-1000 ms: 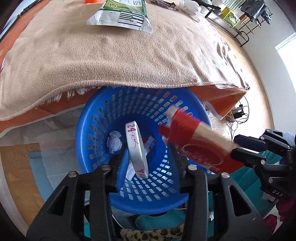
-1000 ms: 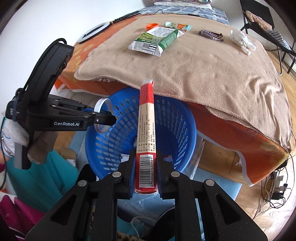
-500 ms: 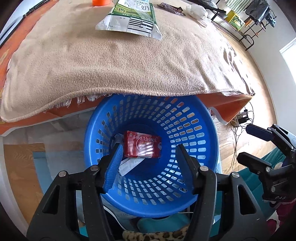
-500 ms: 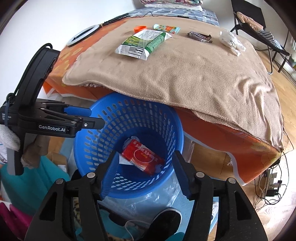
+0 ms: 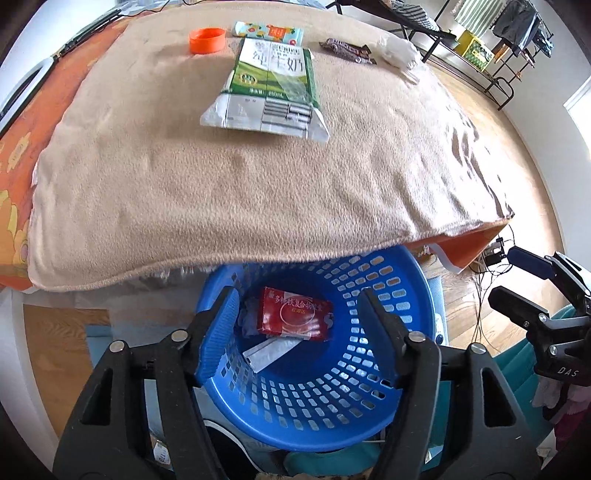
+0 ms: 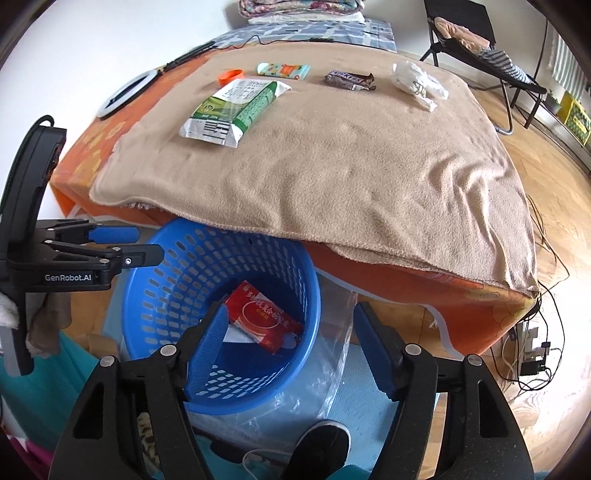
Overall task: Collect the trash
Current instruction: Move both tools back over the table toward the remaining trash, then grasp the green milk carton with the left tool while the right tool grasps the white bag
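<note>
My left gripper (image 5: 297, 317) hangs over the blue basket (image 5: 369, 391), jaws spread wide, nothing btwn them. My right gripper (image 6: 291, 339) is likewise spread & empty, off to the basket's right side w/ its left finger over the rim. In the basket bottom: red packet (image 5: 295, 315) lying flat, a white/silver wrapper (image 5: 267, 352) poking out under it, plus some crumpled whitish scrap at left, hard to make out. The basket sits on the floor, tucked partly under the table edge; the tan blanket (image 5: 221, 177) overhangs its far rim, w/ orange cloth (image 6: 443, 299) showing below the blanket. Still on the blanket, well apart from the basket: green-white milk carton (image 5: 269, 88) flattened, nearest me; orange cap (image 5: 207, 40) just beyond it to the left; a colourful small pack (image 5: 269, 31) beside the cap; dark choc bar wrapper (image 6: 350, 80); crumpled white plastic bag (image 6: 417, 85) furthest right. Clear plastic sheet (image 6: 332, 369) lies on the floor right of the basket, a black shoe toe (image 6: 321, 446) near my right gripper's base. Cables & a power strip (image 6: 532, 347) by the table's right corner. White ring light (image 6: 123, 94) rests at the table's far left edge; folding chair (image 6: 476, 40) stands behind the table.
</note>
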Available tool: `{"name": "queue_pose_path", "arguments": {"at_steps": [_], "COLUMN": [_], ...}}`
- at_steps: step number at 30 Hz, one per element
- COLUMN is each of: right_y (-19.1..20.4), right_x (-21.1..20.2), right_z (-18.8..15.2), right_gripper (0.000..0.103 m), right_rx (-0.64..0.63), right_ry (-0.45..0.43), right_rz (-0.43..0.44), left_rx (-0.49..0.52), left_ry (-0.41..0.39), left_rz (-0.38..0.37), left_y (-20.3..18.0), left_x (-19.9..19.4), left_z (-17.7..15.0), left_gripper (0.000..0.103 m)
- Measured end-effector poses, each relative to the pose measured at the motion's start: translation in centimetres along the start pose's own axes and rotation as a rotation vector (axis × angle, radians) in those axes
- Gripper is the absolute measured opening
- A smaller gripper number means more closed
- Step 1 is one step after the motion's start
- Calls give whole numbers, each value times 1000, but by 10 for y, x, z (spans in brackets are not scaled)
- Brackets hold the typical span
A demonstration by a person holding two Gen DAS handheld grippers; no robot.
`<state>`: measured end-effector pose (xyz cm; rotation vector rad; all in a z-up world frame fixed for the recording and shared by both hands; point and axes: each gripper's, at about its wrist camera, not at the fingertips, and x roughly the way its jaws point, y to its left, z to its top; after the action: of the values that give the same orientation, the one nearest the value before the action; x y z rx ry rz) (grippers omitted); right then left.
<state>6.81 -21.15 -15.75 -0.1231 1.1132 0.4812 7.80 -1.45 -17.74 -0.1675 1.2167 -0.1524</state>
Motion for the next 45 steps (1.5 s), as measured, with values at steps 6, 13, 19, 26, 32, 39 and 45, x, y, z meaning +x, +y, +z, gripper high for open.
{"name": "queue_pose_path", "arguments": {"at_steps": [6,13,19,26,32,39,45], "right_y": [-16,-38,-59,-81,-106,-127,-139], "right_x": [-10,-17,-23,-25,-19,6,32], "right_z": [19,47,69,100,146,199,228], "right_gripper": [70,80,80,80,80,80,80], "right_rx": [54,112,146,189,238,277,276], "right_ry": [-48,-97,-124,-150,-186,-189,-172], "right_rz": [-9,-37,-51,-44,-51,-87,-127], "left_rx": [-20,-47,-33,-6,-24,7,12], "left_ry": [-43,-60,-65,-37,-30,-23,-9], "left_rz": [-1,27,80,142,168,215,198], "left_y": [5,9,11,7,3,-2,-6], "left_x": [-10,-10,-1,22,40,56,67], "left_z": [40,91,122,145,153,165,171], "left_gripper": [82,83,83,83,83,83,83]}}
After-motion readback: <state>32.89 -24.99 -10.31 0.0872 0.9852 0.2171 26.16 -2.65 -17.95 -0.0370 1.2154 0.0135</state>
